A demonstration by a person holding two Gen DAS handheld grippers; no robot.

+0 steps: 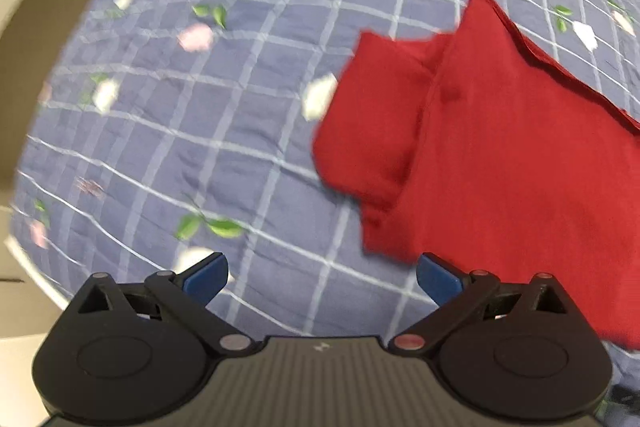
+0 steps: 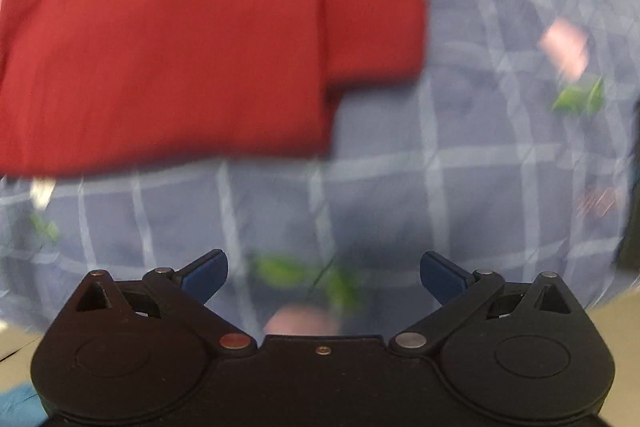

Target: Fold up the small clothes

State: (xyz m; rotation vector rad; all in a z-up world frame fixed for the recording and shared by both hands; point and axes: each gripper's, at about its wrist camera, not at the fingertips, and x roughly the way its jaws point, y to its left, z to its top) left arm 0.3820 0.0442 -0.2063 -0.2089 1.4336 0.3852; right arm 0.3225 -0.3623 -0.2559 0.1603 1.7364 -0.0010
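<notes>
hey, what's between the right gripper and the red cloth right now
Only bare blue checked bedspread with leaf prints separates the open right gripper from the red cloth, seen in the right wrist view.

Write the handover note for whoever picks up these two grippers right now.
Left gripper: open, empty, above the bedspread, with the red garment ahead to its right.
Right gripper: open, empty, short of the garment, which lies ahead to its left.
Garment: flat on the blue checked floral bedspread, neither gripper touching it.
Done: it looks partly folded, with a layer lying over a narrower piece that sticks out at one side. The blur hides how neat it is.
Left: probably fold it again to make it smaller, then square the edges.
</notes>
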